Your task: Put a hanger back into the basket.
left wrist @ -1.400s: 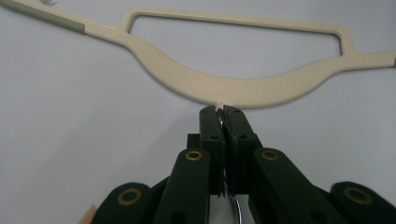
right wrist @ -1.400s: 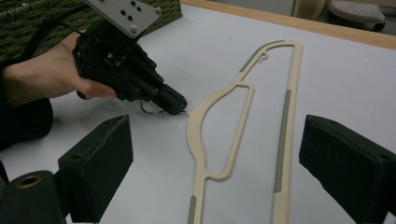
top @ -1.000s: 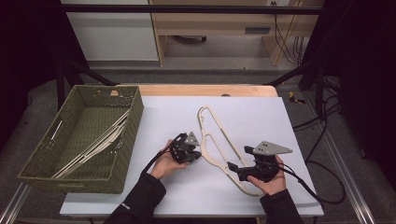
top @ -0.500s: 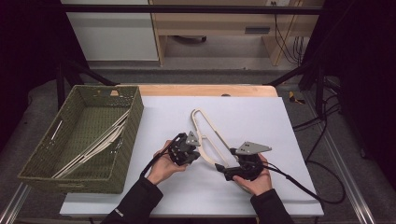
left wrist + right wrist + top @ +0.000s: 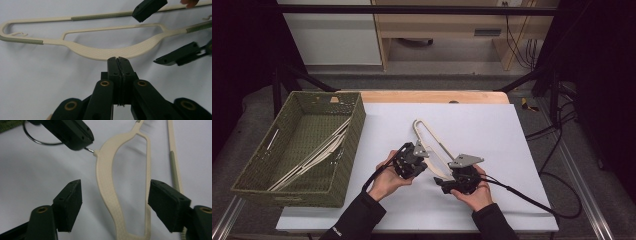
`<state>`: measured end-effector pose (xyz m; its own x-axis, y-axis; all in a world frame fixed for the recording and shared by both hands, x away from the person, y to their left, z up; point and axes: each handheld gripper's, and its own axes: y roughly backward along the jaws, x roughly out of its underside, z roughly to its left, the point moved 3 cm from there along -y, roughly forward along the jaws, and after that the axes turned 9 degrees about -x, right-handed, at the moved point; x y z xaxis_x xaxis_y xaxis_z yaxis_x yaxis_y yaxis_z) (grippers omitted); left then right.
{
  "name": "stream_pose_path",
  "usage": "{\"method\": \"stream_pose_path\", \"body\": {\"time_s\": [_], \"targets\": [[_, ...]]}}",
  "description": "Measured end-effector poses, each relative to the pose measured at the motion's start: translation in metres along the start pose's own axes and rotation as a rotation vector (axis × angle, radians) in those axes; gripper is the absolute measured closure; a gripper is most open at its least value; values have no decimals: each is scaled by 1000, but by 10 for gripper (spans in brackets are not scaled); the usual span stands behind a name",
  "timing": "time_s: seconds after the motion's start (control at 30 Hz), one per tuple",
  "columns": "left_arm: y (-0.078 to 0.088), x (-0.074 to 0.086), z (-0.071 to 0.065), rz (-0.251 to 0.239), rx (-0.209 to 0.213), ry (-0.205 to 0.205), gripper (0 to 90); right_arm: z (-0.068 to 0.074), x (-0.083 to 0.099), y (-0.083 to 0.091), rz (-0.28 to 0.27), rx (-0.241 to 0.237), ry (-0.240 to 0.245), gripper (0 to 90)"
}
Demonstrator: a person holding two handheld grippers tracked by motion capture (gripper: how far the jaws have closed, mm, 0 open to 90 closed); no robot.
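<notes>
Hanger (image 5: 432, 145) flat on table; left tongs (image 5: 117, 60) clamped on hook, right tongs (image 5: 113, 205) apart astride it.

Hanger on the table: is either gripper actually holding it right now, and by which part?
The left gripper is shut on the hanger at its metal hook, beside the broad curved neck. The right gripper is open, jaws straddling the neck without touching it.

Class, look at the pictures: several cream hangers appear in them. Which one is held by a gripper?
The hanger lying on the white table, gripped at its hook by the left gripper. The others lie untouched in the green basket.
</notes>
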<state>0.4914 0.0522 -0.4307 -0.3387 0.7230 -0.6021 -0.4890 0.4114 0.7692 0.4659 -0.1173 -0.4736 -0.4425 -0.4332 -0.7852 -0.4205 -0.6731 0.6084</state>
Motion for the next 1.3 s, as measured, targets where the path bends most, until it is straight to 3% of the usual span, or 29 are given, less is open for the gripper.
{"method": "stream_pose_path", "body": {"time_s": [0.13,0.17,0.27,0.37,0.5,0.77,0.8,0.83,0.87,0.93,0.97,1.0,1.03,1.07,1.1,1.13,1.17,1.3], "targets": [[1,-2,-1,8,1,0,892,2,0,-3,25,14,13,364],[1,-1,-1,6,3,2,892,3,0,-4,29,20,23,422],[1,-1,-1,6,5,8,892,4,0,-6,45,19,32,455],[1,-1,-1,8,2,3,892,6,0,-9,72,32,72,512],[1,-1,-1,6,1,7,892,7,1,-13,95,23,79,691],[5,0,-1,-29,1,3,885,7,1,-11,98,22,111,725],[7,0,-1,-48,1,-10,885,7,1,-11,98,22,111,725],[11,-1,-1,-79,16,-4,820,8,1,-11,102,26,119,726],[16,-3,-1,-117,17,14,820,8,1,-11,102,26,119,726],[28,-5,2,-194,-1,16,681,8,1,-11,105,31,128,728],[43,-7,6,-267,-10,44,630,8,1,-10,102,32,133,730],[43,-7,6,-267,-10,44,568,8,1,-10,102,32,133,730],[51,-7,9,-304,-24,56,568,8,0,-9,105,36,137,732],[60,-6,12,-336,-39,65,466,8,-2,-5,92,47,138,740],[68,-5,16,-352,-51,72,430,7,-3,-3,94,49,146,747],[77,-3,20,-373,-60,90,430,7,-3,-3,94,49,146,747],[84,0,23,-394,-68,116,356,8,-5,2,73,56,144,761],[111,16,37,-432,-122,171,322,6,-9,10,50,75,155,783]]}}
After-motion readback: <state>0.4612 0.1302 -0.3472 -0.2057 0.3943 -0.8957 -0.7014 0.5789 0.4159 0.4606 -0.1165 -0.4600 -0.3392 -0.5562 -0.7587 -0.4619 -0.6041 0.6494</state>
